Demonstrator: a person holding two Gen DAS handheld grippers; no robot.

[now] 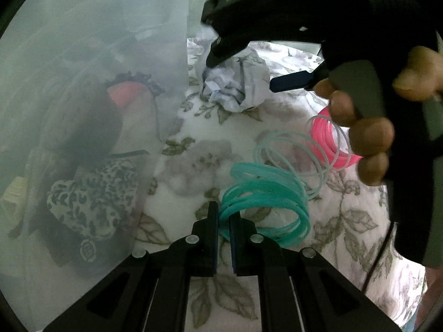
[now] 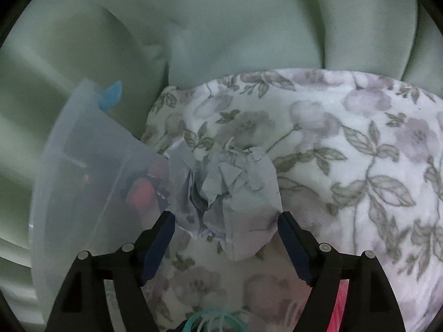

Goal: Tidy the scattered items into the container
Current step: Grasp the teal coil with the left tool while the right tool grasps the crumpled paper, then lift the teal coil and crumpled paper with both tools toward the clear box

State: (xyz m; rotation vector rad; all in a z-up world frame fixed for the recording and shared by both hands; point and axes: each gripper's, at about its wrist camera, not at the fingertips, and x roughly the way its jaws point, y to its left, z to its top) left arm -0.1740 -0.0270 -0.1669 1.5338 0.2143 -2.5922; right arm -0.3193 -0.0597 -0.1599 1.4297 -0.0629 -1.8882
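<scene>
A plastic spring toy [image 1: 277, 188], teal at one end and pink at the other, lies on the floral blanket [image 1: 193, 160]. My left gripper [image 1: 223, 221] is shut on its teal coils. A crumpled ball of white paper [image 1: 238, 85] lies beyond it, beside the translucent container [image 1: 83, 110]. In the right wrist view the paper ball [image 2: 235, 193] sits between the fingers of my open right gripper [image 2: 225, 238], which also shows in the left wrist view [image 1: 243, 66]. The container [image 2: 83, 182] stands to the left of the paper.
The container holds a leopard-print item [image 1: 94, 199], a dark item and something red [image 1: 126, 92]. A pale green curtain [image 2: 221, 27] hangs behind the blanket [image 2: 360, 166]. A hand [image 1: 365, 127] holds the right gripper above the pink coils.
</scene>
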